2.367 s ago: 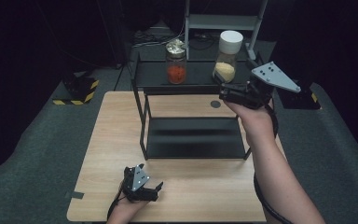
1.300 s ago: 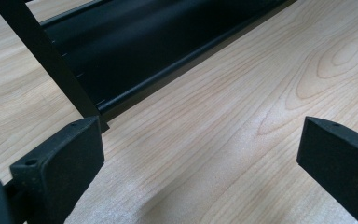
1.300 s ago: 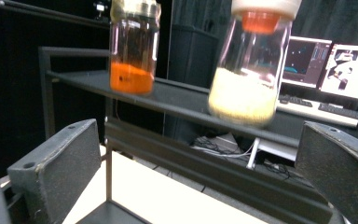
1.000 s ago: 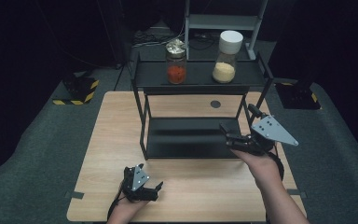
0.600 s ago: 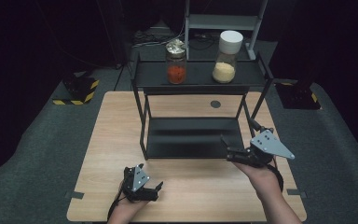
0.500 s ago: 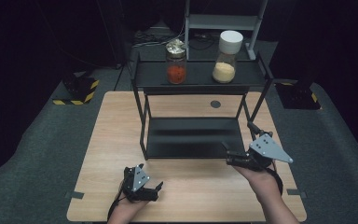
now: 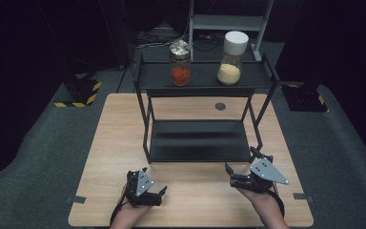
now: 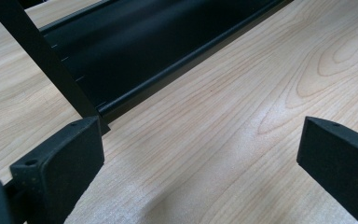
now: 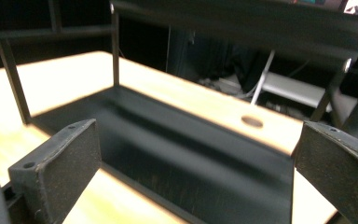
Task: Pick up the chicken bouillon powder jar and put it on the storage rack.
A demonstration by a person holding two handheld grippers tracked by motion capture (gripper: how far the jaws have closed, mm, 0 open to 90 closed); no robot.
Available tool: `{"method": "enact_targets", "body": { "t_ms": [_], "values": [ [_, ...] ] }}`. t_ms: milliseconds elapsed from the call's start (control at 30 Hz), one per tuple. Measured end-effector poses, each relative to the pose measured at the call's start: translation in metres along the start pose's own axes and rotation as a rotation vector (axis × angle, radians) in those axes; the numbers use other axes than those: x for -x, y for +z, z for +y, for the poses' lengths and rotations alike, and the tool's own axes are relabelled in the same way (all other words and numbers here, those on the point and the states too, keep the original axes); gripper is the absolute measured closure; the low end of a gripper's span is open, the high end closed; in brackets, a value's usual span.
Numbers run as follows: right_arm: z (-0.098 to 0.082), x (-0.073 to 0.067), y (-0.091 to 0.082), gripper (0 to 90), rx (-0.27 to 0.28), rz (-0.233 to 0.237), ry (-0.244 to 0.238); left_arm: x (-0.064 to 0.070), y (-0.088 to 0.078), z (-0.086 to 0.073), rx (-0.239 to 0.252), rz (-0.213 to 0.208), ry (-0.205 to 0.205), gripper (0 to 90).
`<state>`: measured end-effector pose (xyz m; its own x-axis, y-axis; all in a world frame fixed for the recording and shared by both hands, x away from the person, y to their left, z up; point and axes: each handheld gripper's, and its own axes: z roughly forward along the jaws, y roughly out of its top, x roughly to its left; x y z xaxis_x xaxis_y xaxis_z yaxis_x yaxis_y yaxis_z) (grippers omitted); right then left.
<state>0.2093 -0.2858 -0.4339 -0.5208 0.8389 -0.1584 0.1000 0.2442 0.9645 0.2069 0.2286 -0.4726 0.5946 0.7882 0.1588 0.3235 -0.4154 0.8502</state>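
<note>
A black two-tier metal rack (image 7: 198, 138) stands in the middle of the light wooden surface (image 7: 119, 143), its lower shelf lying flat on the wood and its upper shelf raised on thin black legs. On the upper shelf stand two jars, well apart: at the left a glass jar with orange-red contents (image 7: 180, 63) and a crinkled metallic top, at the right a jar with pale yellow grains (image 7: 231, 58) under a tall white lid. Both are upright. The lower shelf is bare. Behind the rack a small round grey grommet (image 7: 220, 106) is set into the wood.

The right gripper (image 7: 242, 167) sits at the near right of the surface, just in front of the rack's near right leg, its grey three-cornered plate on top and the person's hand beneath it. Its jaws stand wide apart and hold nothing; the right gripper view looks between them along the lower shelf (image 9: 177, 149) toward the grommet (image 9: 252, 121).

The left gripper (image 7: 155, 183) rests at the near left of the surface, close to the front edge, held in the person's left hand. Its jaws are likewise spread wide with nothing between them; the left gripper view shows bare wood grain (image 8: 223, 135) between them and the rack's near left leg (image 8: 46, 60) just beyond.

Dark grey carpet surrounds the surface, with a yellow-and-black striped block (image 7: 78, 91) on the floor at the far left.
</note>
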Motion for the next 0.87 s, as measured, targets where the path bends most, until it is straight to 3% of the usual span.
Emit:
{"method": "enact_targets", "body": {
  "t_ms": [400, 600, 667, 867],
  "values": [
    [-0.044, -0.005, 0.000, 0.0, -0.123, -0.037, -0.018, 0.002, 0.000, 0.001, -0.003, 0.007, 0.010, 0.9],
    [-0.051, -0.009, 0.000, 0.0, -0.187, -0.042, -0.055, 0.003, 0.000, 0.000, 0.000, 0.012, 0.015, 0.9],
    [-0.054, -0.010, -0.001, 0.0, -0.172, -0.049, -0.071, 0.004, 0.000, 0.000, -0.001, 0.013, 0.015, 0.9],
    [-0.051, -0.009, 0.000, 0.0, -0.195, -0.043, -0.073, 0.004, 0.000, 0.000, 0.001, 0.013, 0.016, 0.9]
  ]
}}
